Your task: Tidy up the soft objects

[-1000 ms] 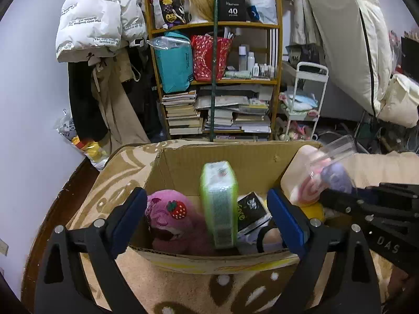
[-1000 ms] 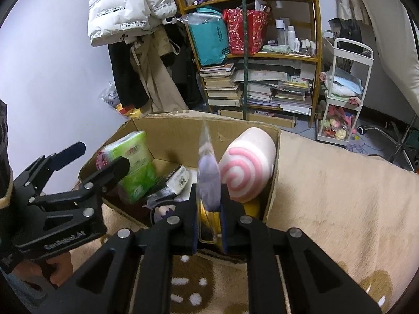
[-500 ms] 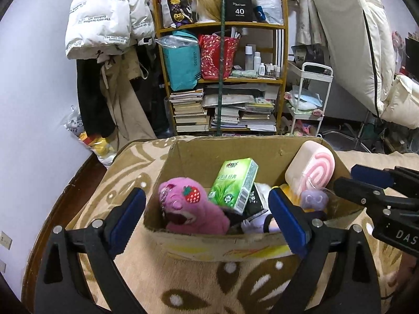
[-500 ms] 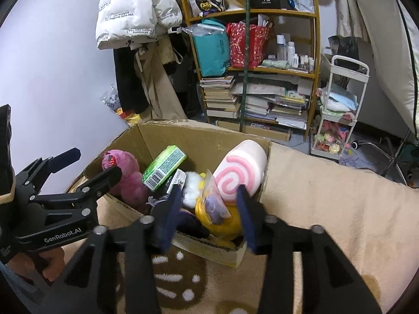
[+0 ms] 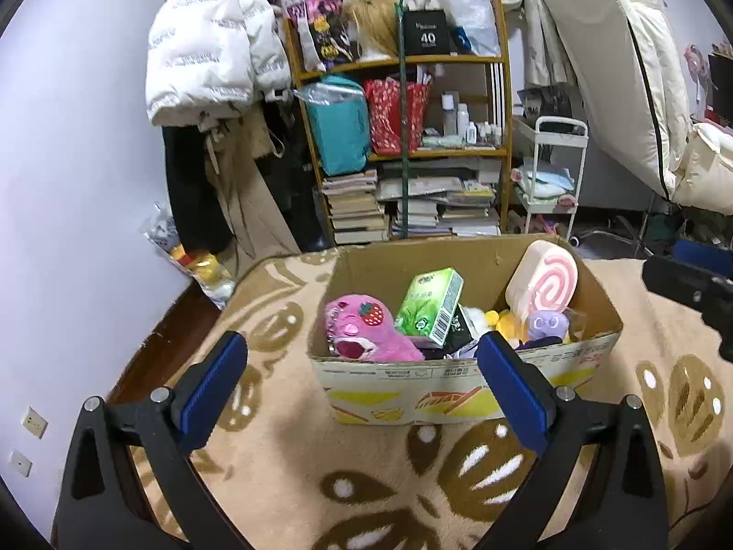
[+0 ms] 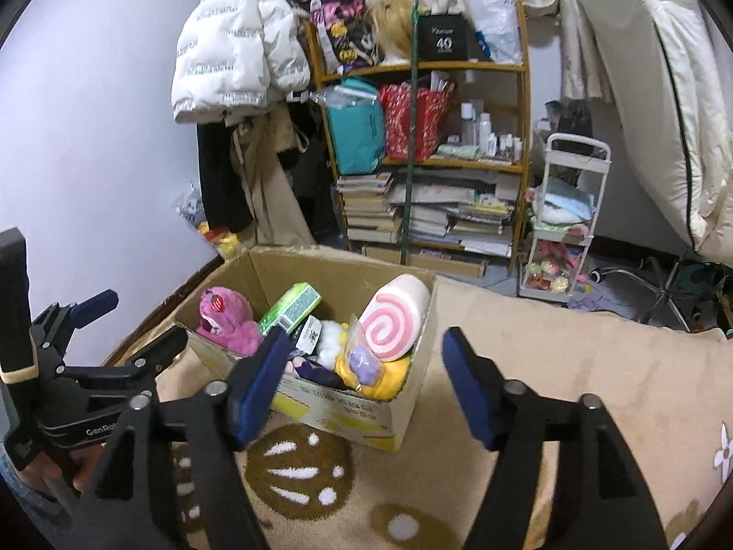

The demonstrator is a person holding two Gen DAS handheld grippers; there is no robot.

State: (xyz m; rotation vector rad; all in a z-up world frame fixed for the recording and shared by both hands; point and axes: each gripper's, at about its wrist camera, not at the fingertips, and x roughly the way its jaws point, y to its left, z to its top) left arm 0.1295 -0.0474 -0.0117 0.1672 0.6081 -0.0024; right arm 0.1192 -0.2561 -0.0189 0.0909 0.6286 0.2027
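Note:
A cardboard box [image 5: 458, 378] [image 6: 366, 412] stands on a beige patterned blanket. In it lie a pink plush [image 5: 366, 334] [image 6: 227, 318], a green tissue pack [image 5: 428, 307] [image 6: 291, 307], a pink swirl roll cushion [image 5: 543, 282] [image 6: 396, 316], a small purple toy in a clear bag [image 5: 547, 323] [image 6: 362, 360] and a yellow plush [image 6: 389, 378]. My left gripper [image 5: 362, 376] is open and empty, in front of the box. My right gripper [image 6: 366, 380] is open and empty, pulled back from the box's near right corner.
A wooden shelf [image 5: 412, 151] with books, bags and bottles stands behind the box. Coats and a white jacket [image 5: 206, 46] hang at the left wall. A white cart [image 5: 549, 183] and a leaning mattress [image 5: 609, 68] are at the right. The blanket [image 5: 366, 467] spreads around the box.
My right gripper opened and let the bagged purple toy go into the box, then drew back. The tissue pack tipped onto its side. Both grippers moved back from the box.

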